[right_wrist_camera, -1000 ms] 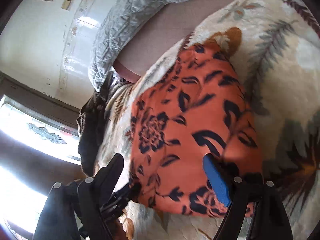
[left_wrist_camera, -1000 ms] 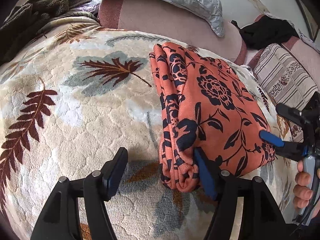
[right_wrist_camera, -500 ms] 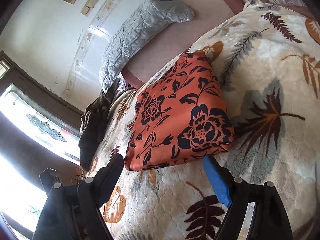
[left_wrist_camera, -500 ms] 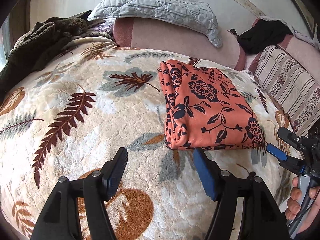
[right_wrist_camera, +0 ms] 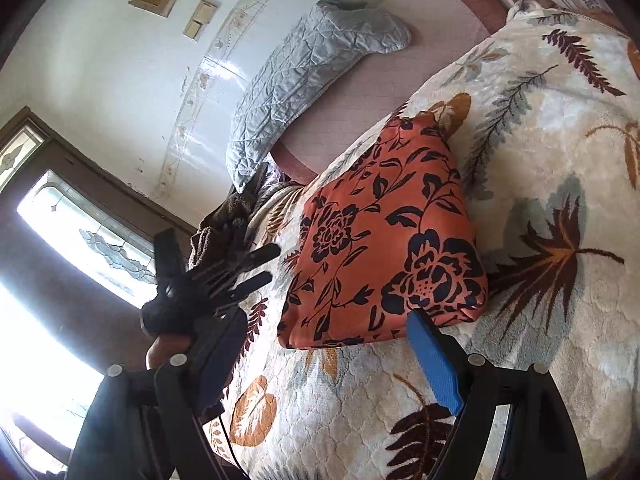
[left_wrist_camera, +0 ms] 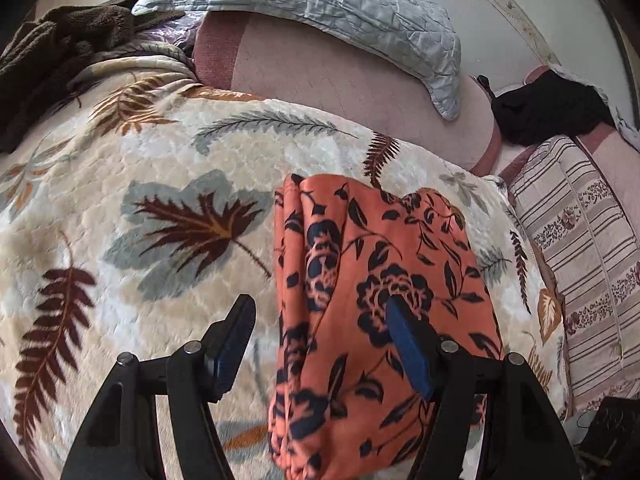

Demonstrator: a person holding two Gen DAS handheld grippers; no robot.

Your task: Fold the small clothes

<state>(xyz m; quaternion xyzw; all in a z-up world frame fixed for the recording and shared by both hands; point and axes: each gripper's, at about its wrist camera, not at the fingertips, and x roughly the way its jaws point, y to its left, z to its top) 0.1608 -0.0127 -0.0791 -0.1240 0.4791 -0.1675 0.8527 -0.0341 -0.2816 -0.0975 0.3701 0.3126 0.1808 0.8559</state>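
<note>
Directly ahead of the left gripper, jaws spread and empty, the folded orange cloth lies on the blanket, long axis running away. Right gripper, also spread, sits farther off; left is nearer.

One folded orange garment at centre, one leaf-print blanket, one grey quilted pillow at twelve o'clock, perhaps one striped cushion at three.
</note>
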